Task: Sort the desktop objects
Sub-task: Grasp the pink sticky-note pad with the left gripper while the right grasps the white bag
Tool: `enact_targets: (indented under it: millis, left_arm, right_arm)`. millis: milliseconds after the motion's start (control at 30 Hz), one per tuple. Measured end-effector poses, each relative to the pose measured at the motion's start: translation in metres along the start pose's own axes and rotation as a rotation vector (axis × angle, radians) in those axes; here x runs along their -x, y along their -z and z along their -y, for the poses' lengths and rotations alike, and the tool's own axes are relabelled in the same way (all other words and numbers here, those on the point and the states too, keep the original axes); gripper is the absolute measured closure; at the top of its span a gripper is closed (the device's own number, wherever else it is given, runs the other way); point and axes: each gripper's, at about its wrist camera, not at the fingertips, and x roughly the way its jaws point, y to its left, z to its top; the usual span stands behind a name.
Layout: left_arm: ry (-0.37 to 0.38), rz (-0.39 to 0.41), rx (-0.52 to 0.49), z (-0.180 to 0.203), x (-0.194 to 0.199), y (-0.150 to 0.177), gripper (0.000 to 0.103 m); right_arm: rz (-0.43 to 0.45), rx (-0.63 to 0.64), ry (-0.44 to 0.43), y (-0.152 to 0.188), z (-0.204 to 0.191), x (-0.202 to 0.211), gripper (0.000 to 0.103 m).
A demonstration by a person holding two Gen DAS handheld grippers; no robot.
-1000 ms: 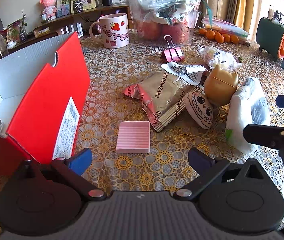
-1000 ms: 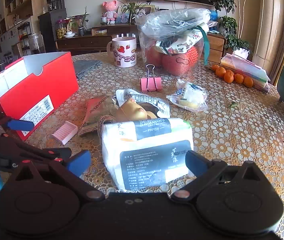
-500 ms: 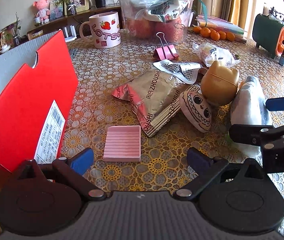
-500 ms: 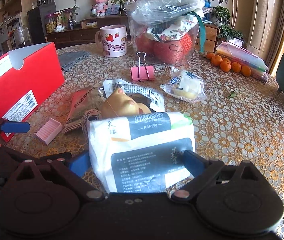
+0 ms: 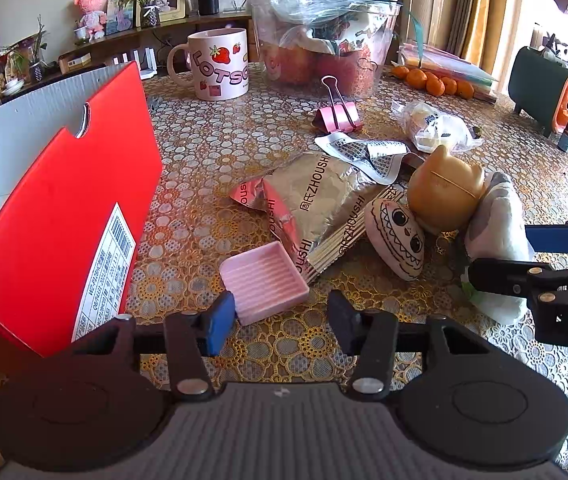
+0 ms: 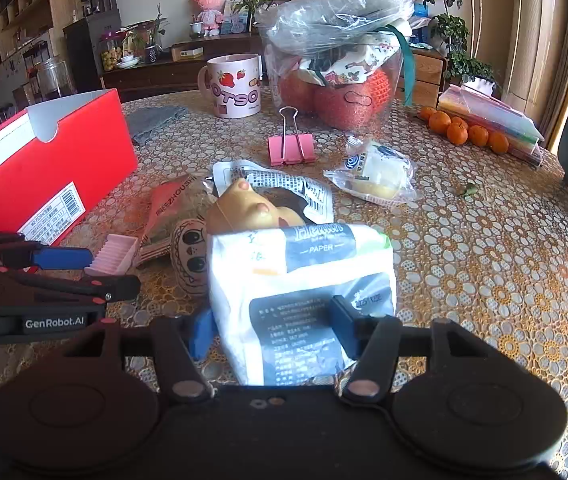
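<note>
Bench (image 5: 212, 148) under a lace-pattern cover, cluttered. Red box (image 5: 64, 216) stands open at the left edge — likely the sorting bin, which would explain why the loose items lie just beside it. Behind the pile: clear bag of fruit (image 5: 323, 40) and a strawberry mug (image 5: 220, 64), both well apart from the action.

Tissue pack (image 6: 303, 284) lies at the right end of the pile, touching the gold cat-shaped toy (image 5: 443, 196). Right gripper (image 6: 272, 328) has its jaws partly closed on the near end of the pack; the wrapper bulges between the pads, so it looks gripped, though whether it has left the bench I cannot tell.

Foil snack bag (image 5: 319, 204) sits mid-pile, and a grinning face plush (image 5: 395, 240) leans against it and the cat toy.

Pink ridged tray (image 5: 264, 280) sits tilted, one corner riding on the snack bag. Left gripper (image 5: 280, 322) has jaws narrowed but not closed; the left pad touches the tray's near corner, the right pad stands clear of it. Not yet held, I judge — a grasp being set up. Pink binder clip (image 5: 337, 118) lies farther back, untouched.
</note>
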Motion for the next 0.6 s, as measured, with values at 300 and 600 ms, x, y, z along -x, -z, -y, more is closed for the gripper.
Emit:
enact_targets:
  millis: [300,600]
  left_arm:
    - [0.002,-0.008,0.018,-0.003,0.002,-0.001,0.086]
    - [0.046,-0.008,-0.032,0.005,0.015,0.010,0.093]
  right_arm:
    - [0.029,0.010,0.001,0.000,-0.002,0.011,0.074]
    - [0.064,0.020,0.006,-0.001,-0.001,0.029,0.083]
